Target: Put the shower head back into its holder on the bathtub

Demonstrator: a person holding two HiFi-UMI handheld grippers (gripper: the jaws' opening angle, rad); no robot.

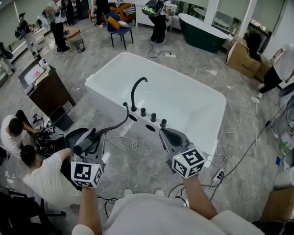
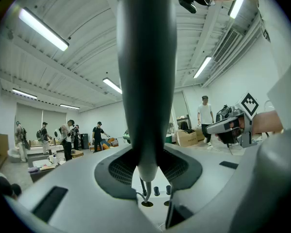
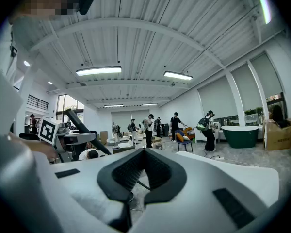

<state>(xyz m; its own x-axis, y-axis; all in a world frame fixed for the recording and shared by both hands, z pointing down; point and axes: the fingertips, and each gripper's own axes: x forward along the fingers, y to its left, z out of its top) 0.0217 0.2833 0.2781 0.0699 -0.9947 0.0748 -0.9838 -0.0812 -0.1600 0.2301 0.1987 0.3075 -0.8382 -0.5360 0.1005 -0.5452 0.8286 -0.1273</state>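
- The left gripper (image 1: 94,142) is clamped on the dark shower head (image 1: 83,147). In the left gripper view the shower head (image 2: 146,81) stands upright between the pads, which press on it from both sides, so the jaws stand fairly wide apart around it.
- The shower head is held clear of the white bathtub (image 1: 102,96), over the floor just in front of its near rim.
- Its hose (image 1: 127,112) curves from the handle to the tub deck, close to the black spout (image 1: 137,88) and the row of knobs (image 1: 153,117).
- A dark oval opening (image 1: 150,128) lies in the deck just beside the knobs.
- The right gripper (image 1: 168,134) has its jaws together with nothing between them. It is level with the left one and near the tub's rim.
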